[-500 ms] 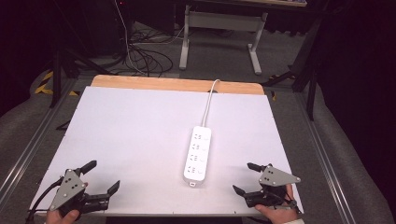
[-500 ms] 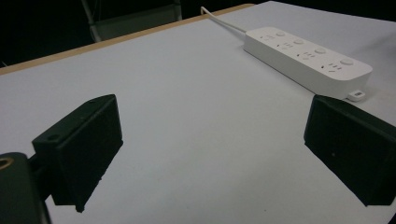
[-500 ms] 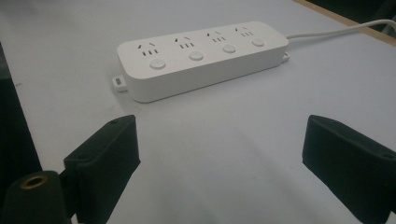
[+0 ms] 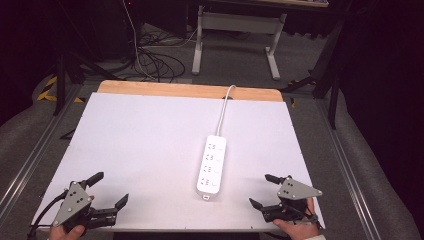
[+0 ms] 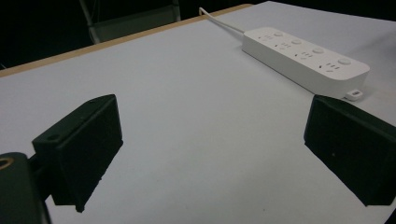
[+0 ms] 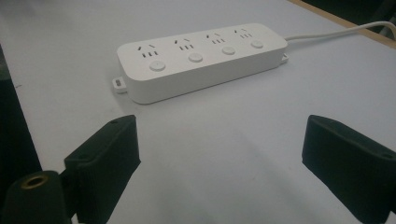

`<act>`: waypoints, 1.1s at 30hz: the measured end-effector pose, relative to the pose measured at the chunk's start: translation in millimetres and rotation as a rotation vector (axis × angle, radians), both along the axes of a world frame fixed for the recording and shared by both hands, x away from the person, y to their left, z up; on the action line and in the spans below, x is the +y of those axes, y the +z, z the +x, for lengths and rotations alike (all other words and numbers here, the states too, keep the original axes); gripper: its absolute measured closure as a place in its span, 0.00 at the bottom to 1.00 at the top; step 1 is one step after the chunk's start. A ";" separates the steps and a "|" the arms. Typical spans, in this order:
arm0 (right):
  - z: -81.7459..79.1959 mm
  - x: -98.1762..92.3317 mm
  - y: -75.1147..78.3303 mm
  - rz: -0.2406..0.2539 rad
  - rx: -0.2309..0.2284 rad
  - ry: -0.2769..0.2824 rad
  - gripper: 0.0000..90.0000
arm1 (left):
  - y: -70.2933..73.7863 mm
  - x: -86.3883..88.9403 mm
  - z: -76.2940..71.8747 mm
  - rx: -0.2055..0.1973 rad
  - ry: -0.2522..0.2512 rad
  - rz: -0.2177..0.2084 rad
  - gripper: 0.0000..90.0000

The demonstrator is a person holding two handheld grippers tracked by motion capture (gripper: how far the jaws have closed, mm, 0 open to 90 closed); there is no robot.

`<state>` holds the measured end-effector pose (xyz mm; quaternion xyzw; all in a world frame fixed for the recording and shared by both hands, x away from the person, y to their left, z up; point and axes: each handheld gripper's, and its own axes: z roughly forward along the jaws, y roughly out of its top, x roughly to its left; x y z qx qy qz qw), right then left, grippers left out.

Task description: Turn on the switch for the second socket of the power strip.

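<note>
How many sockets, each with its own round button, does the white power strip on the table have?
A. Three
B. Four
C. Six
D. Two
B: in the right gripper view the power strip shows four socket groups in a row, each with one round button beside it, and the high view shows the same four on it.

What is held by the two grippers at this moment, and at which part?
Nothing is held. The left gripper and the right gripper are both open above the table, apart from the power strip.

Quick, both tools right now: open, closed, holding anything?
Left tool: open, holding nothing.
Right tool: open, holding nothing.
</note>
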<state>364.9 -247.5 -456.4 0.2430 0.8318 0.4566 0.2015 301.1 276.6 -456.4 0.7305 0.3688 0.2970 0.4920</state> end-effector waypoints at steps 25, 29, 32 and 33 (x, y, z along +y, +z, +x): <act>1.6 8.9 18.1 -0.002 0.025 0.006 0.42 | -0.1 0.0 0.2 0.001 0.003 0.015 0.05; 5.4 12.7 23.8 -0.016 0.027 -0.004 0.46 | -0.3 -0.5 0.0 0.005 0.005 0.017 0.05; 10.3 15.3 29.5 -0.009 0.039 -0.006 0.48 | -0.4 -0.3 0.2 0.003 0.007 0.018 0.05; 12.1 16.5 31.3 -0.005 0.041 -0.006 0.49 | -0.4 0.0 0.3 0.004 0.007 0.020 0.05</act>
